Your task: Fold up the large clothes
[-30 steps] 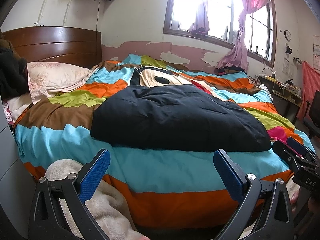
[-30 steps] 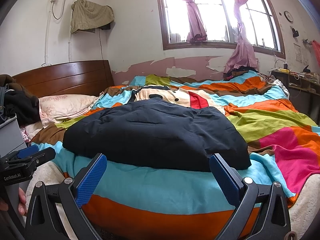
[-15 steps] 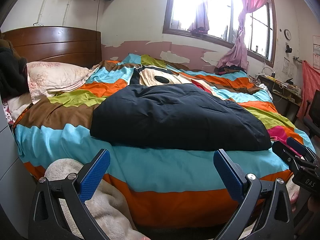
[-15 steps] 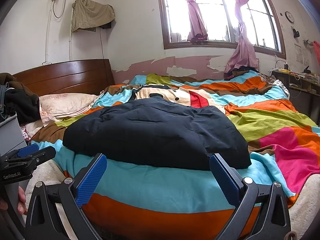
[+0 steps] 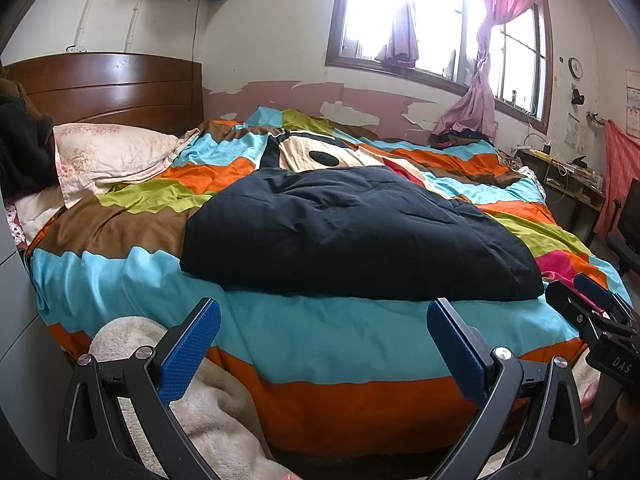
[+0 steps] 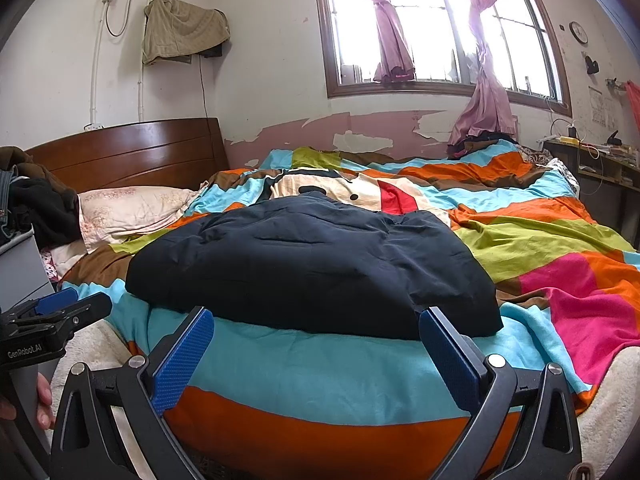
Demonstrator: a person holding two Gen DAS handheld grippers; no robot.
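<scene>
Hovering at frame bottom, your left gripper [image 5: 320, 344] and right gripper [image 6: 316, 350] gape wide, empty; coat [image 5: 352, 236] lies bundled mid-frame on bed [image 5: 320, 332], folding seemingly near done.

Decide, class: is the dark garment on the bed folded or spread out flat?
Folded. The dark garment lies as a compact, thick bundle on the striped bedspread, no sleeves showing. Both grippers are open, clear of it.

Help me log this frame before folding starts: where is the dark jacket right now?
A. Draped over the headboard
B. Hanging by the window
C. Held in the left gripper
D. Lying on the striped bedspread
D: the dark jacket lies flat on the striped bedspread, with both the left gripper and right gripper open and short of it.
</scene>
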